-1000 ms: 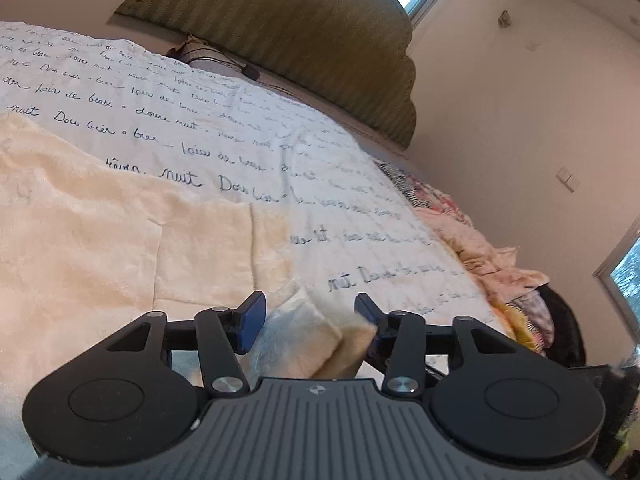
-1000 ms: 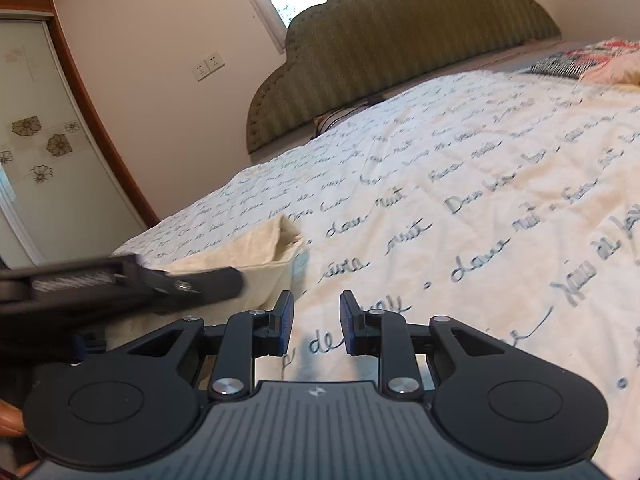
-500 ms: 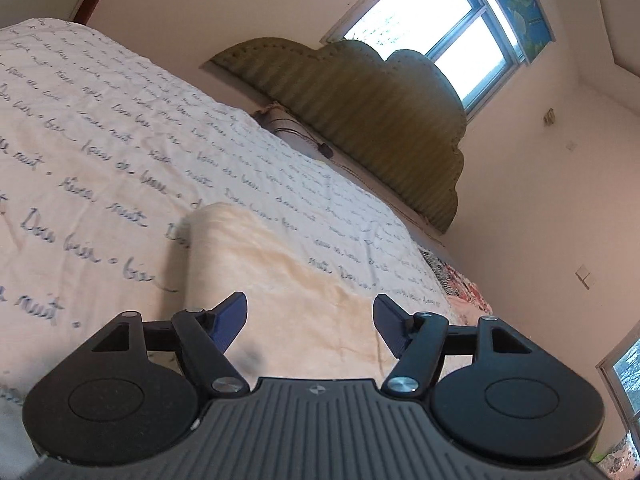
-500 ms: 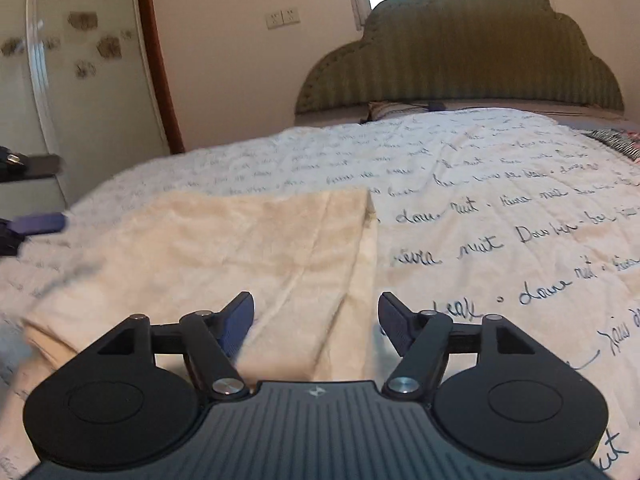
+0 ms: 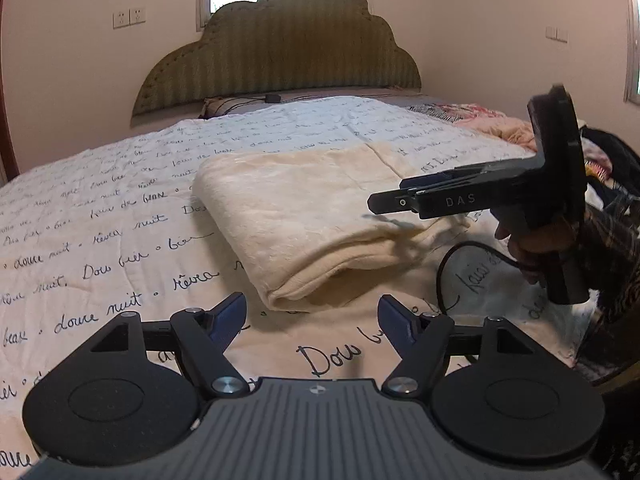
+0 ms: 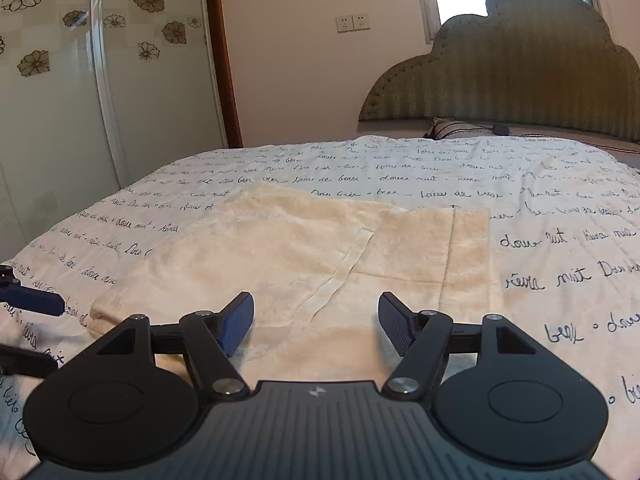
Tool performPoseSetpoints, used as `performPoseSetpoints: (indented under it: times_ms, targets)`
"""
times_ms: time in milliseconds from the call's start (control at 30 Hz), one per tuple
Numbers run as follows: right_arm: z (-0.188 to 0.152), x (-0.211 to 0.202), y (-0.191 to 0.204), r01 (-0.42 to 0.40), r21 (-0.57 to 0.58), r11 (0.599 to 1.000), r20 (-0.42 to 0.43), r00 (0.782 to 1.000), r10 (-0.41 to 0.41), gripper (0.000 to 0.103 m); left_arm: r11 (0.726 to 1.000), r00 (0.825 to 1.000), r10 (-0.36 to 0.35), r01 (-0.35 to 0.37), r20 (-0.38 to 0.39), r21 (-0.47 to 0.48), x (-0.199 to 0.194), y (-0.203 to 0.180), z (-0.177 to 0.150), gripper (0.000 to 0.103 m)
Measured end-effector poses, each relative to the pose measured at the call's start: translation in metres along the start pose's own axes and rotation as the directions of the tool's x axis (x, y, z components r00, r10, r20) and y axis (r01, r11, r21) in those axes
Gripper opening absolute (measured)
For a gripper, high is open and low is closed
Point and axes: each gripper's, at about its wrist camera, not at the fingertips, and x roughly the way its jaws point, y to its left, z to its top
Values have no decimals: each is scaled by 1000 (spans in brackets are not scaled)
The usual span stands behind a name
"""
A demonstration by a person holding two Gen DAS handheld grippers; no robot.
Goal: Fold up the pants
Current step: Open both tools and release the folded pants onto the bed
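Cream fleece pants (image 5: 304,216), folded into a thick rectangle. Lying flat on the script-printed bedspread (image 5: 100,216), rounded fold edge toward its foot.

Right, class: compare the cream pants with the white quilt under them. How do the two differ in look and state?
The pants are plain cream and fuzzy; the quilt is white with dark handwritten script. The pants are folded into a thick bundle with a rounded fold edge nearest the left wrist camera; the quilt is spread in one layer across the bed. The pants cover only a patch; the quilt spreads out on all sides. Both are soft, pale fabrics.
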Motion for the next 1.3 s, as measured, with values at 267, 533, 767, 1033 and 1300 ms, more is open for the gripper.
performPoseSetpoints:
  times_ms: [267, 533, 767, 1033, 1300]
  targets:
    - [2, 5, -1, 16, -6, 1000, 0, 1000, -16, 69, 967, 970, 241, -242, -15, -76, 42, 2, 6, 78]
    - [-6, 12, -5, 58, -50, 997, -30, 998, -60, 72, 938, 972, 210, -230, -100, -260, 33, 29, -10, 70]
    - [10, -5, 12, -51, -67, 996, 40, 998, 54, 72, 966, 981, 163, -138, 104, -220, -8, 26, 31, 78]
    - [-10, 14, 24, -45, -142, 989, -72, 997, 35, 72, 933, 987, -51, 101, 150, -345, 53, 33, 56, 80]
    - [7, -6, -3, -32, -137, 990, -39, 999, 27, 72, 999, 1000, 22, -21, 21, -48, 80, -1, 36, 72]
